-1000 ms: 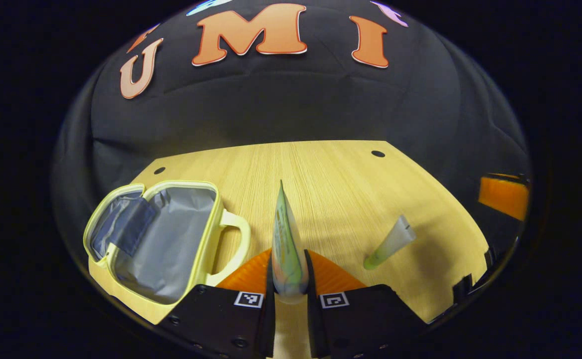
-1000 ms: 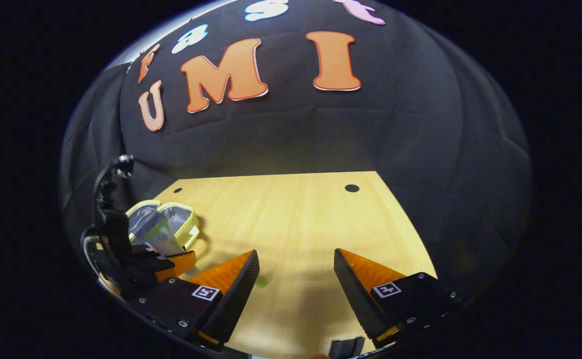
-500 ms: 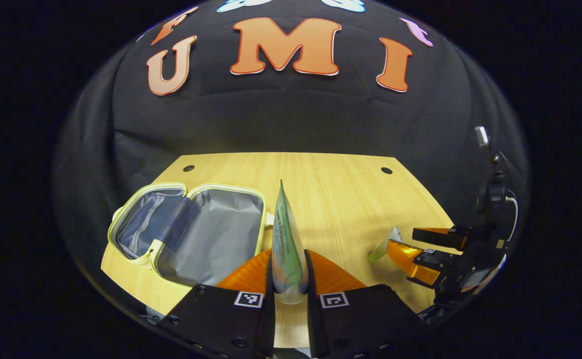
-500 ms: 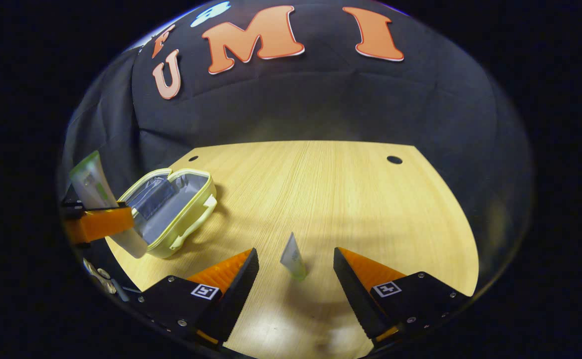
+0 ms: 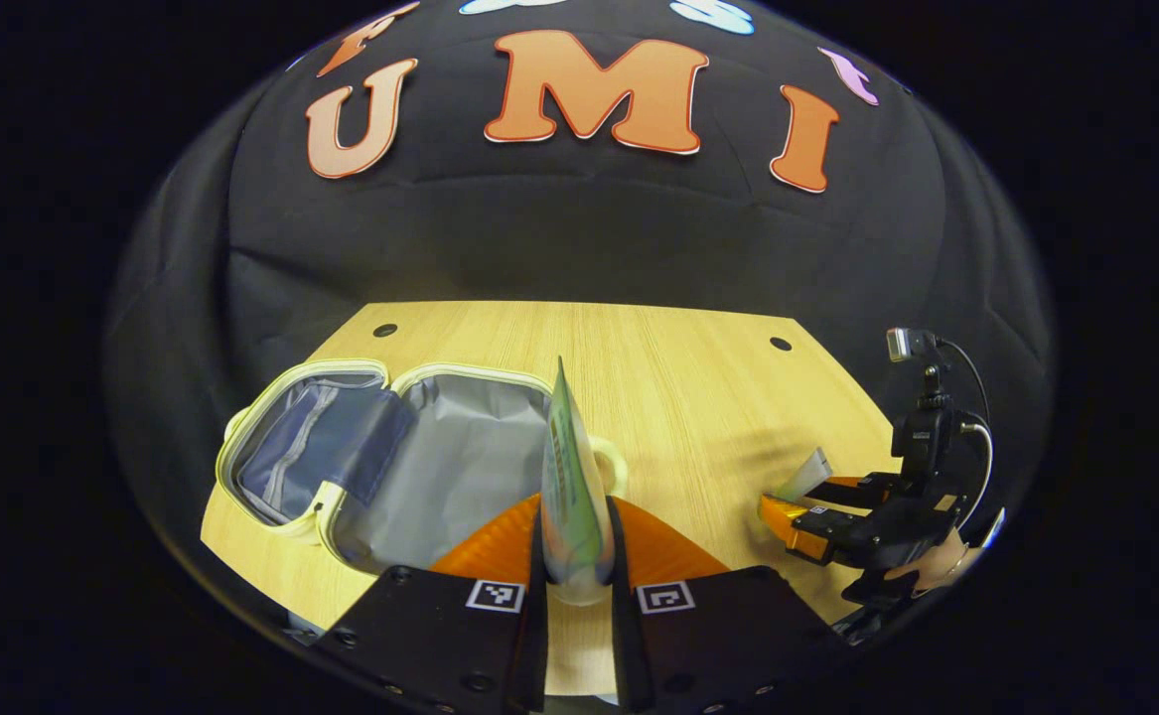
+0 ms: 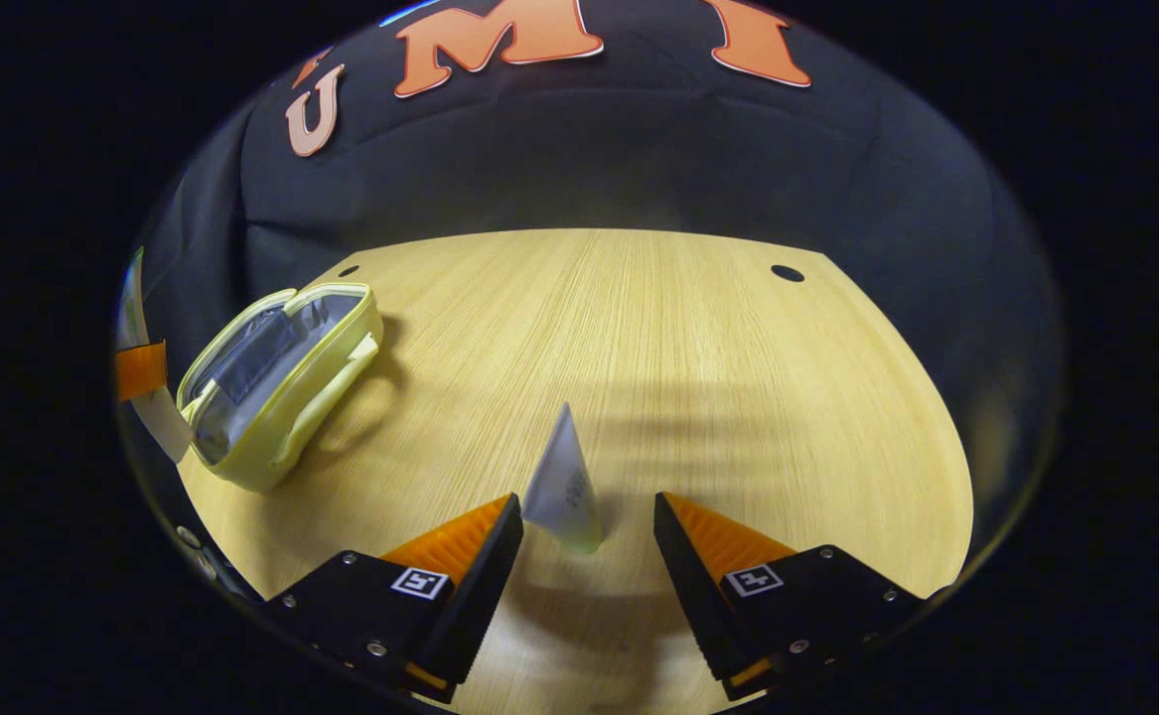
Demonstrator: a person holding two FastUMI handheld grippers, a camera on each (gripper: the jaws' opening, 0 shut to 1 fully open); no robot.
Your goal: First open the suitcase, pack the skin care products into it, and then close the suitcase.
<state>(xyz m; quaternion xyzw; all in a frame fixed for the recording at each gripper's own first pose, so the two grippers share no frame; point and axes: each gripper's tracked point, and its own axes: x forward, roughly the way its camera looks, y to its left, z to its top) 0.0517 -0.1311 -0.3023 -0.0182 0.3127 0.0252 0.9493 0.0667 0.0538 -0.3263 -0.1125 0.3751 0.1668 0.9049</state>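
The small pale-yellow suitcase with a grey fabric lining (image 5: pixel 410 452) lies open on the light wooden bench (image 5: pixel 678 397), both halves spread flat, with a darker blue-grey pocket in the half farther to the left. In the right gripper view the same suitcase (image 6: pixel 276 382) sits toward the bench's left edge, its handle facing the middle of the bench.

The left tongs (image 5: pixel 576 556) are pressed onto a green-and-white soft plastic skin care tube (image 5: pixel 569 487), pinching it near its cap end so the flat crimped end points up and away from the camera. The tube is held just beside the near right corner of the open suitcase, partly overlapping its handle in the left gripper view.

A second, smaller white tube with a pale green cap (image 6: pixel 564 492) lies on the bench, well apart from the suitcase. The right tongs (image 6: pixel 584 536) are spread wide, one finger on each side of this tube's cap end, neither touching it. In the left gripper view the right tongs (image 5: pixel 817 501) sit low over the bench at the right, with that tube's end (image 5: pixel 809 472) showing between the fingers.
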